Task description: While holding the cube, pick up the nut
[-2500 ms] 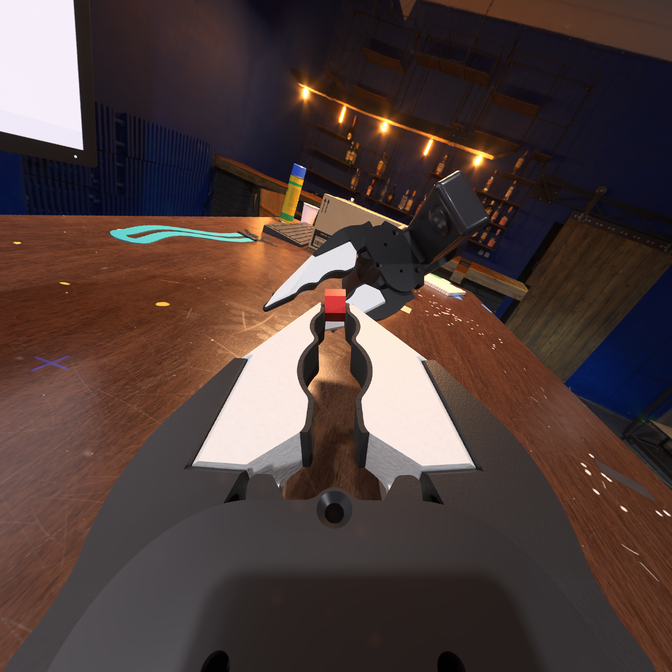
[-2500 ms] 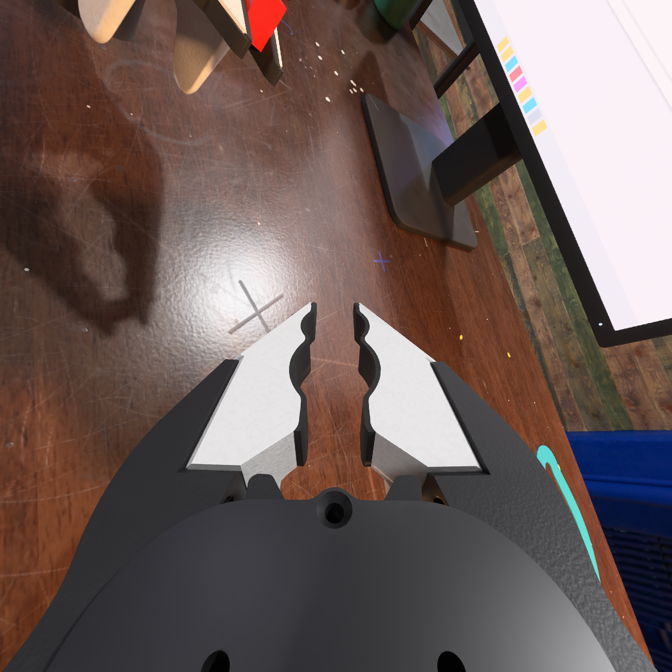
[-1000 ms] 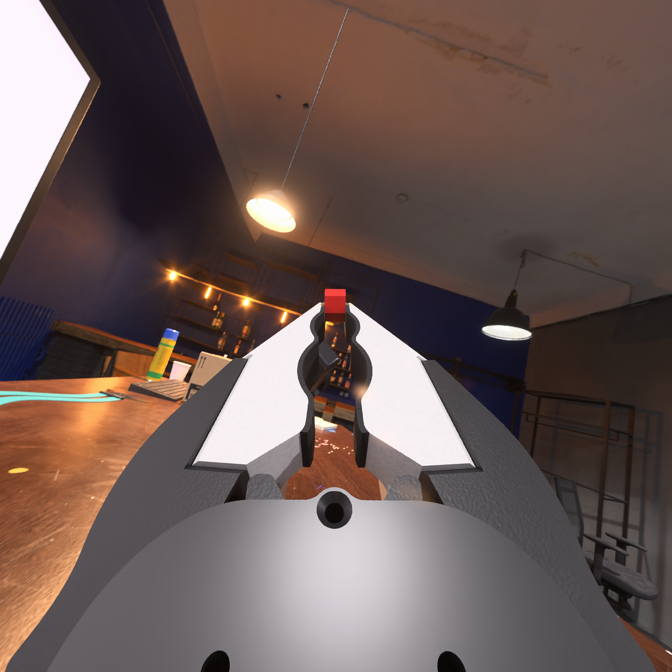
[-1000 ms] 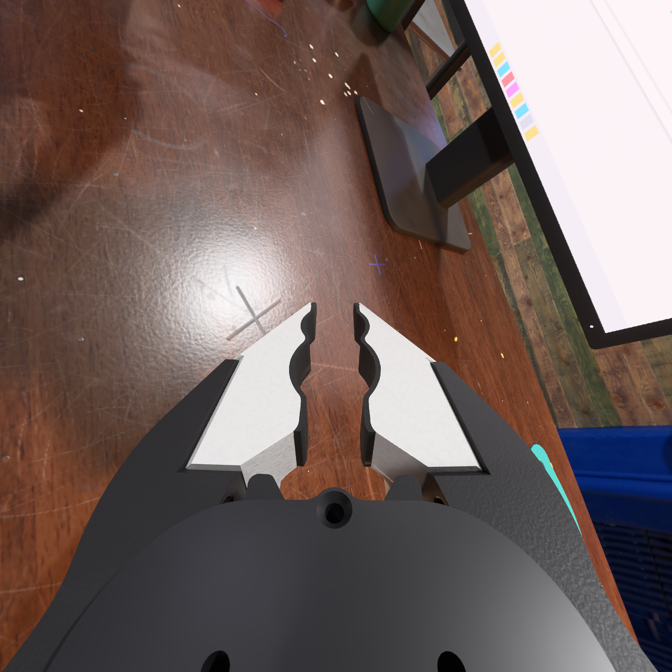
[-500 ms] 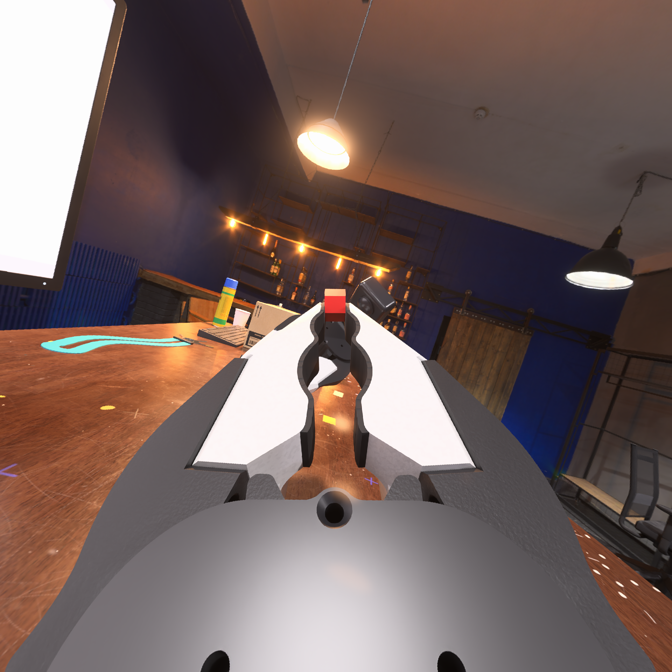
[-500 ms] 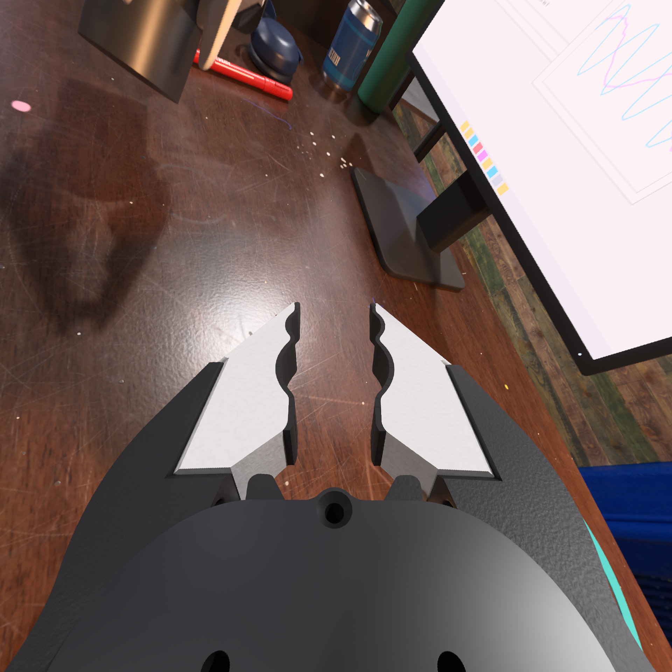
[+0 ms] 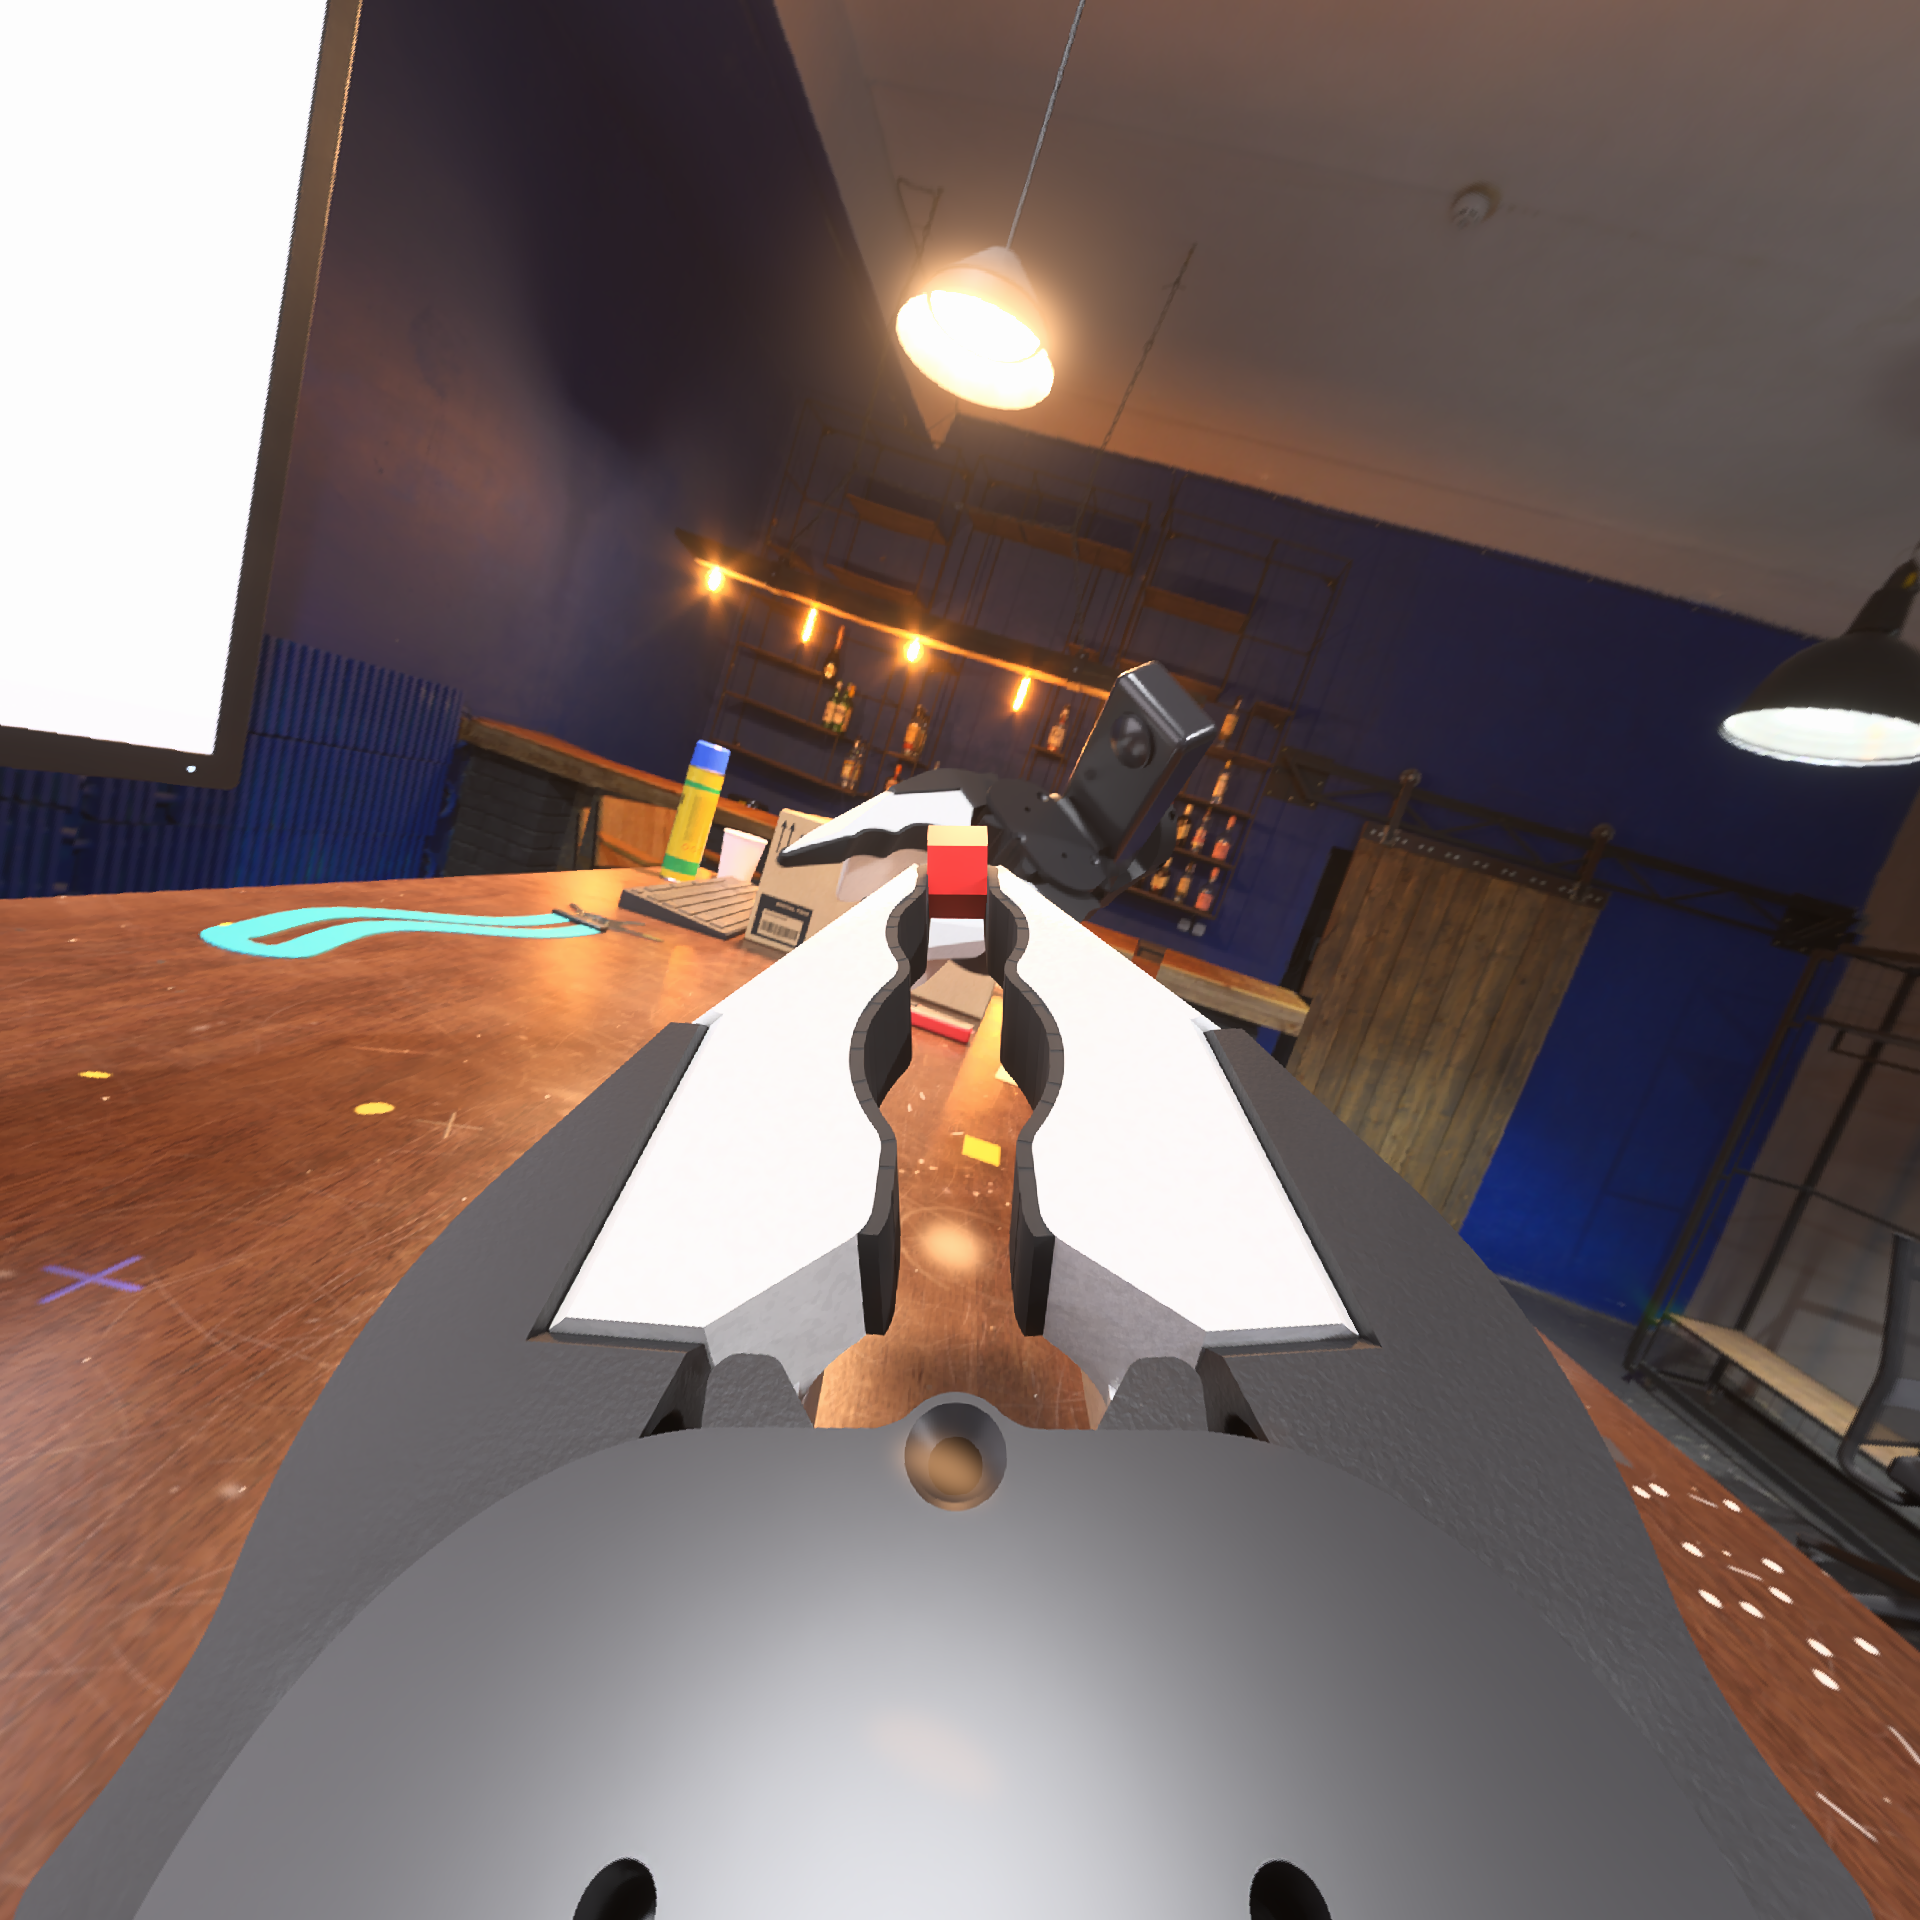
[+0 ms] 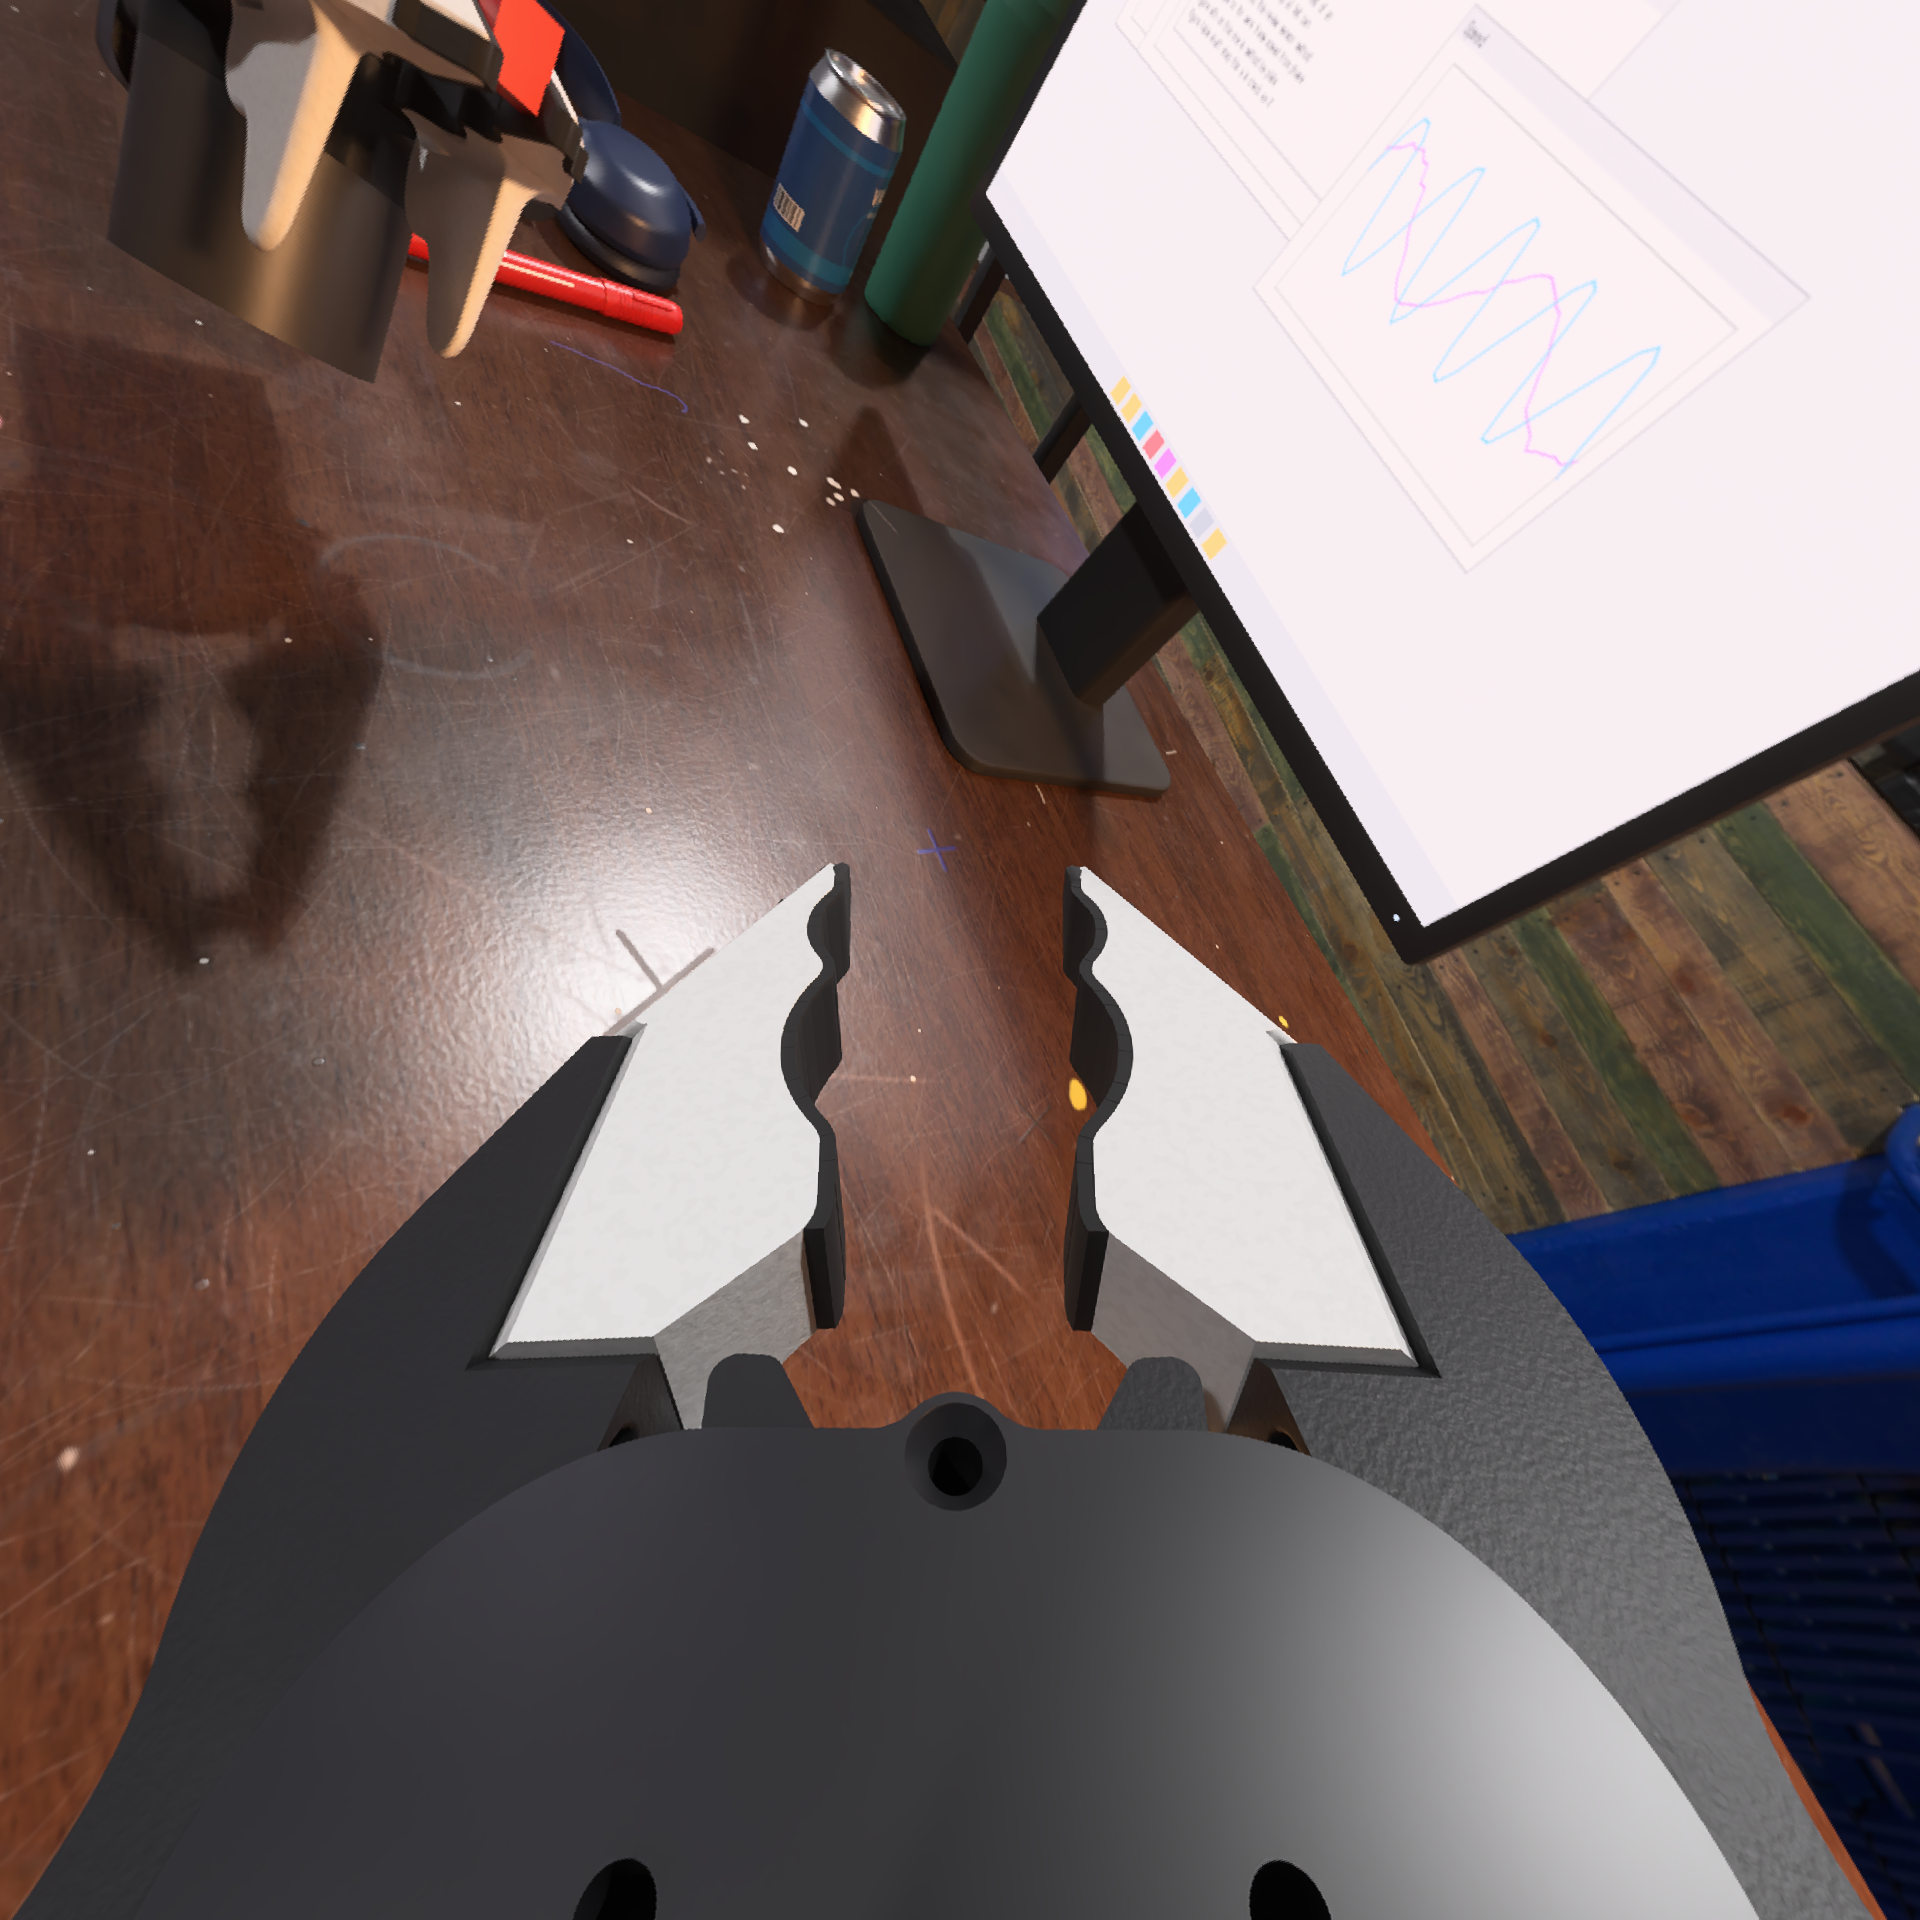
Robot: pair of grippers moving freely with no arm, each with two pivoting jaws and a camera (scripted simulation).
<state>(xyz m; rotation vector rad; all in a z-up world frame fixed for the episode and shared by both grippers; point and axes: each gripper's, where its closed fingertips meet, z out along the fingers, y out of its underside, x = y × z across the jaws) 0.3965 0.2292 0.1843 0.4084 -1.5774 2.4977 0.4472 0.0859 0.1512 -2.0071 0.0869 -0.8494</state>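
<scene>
My left gripper (image 7: 956, 906) is shut on a small red cube (image 7: 957, 869), held at its fingertips above the wooden table (image 7: 312, 1143). My right gripper (image 8: 956, 883) is open and empty, pointing down at bare table top (image 8: 520, 675). In the left wrist view the right gripper (image 7: 1039, 821) hangs just beyond the cube. In the right wrist view the left gripper (image 8: 343, 156) with the cube (image 8: 525, 52) shows at the top left. No nut shows in either view.
A monitor (image 8: 1507, 364) on a dark base (image 8: 1008, 644) stands to the right. A red marker (image 8: 561, 286), a blue can (image 8: 831, 177) and a green cylinder (image 8: 935, 187) lie beyond. A blue bin (image 8: 1766, 1351) is off the table edge. A keyboard (image 7: 696, 904) and a box (image 7: 790, 904) stand far off.
My right gripper's jaws have opened wider and its view has tilted up, bringing the left gripper into sight. My left gripper has tilted down from the ceiling toward the table, still holding the cube.
</scene>
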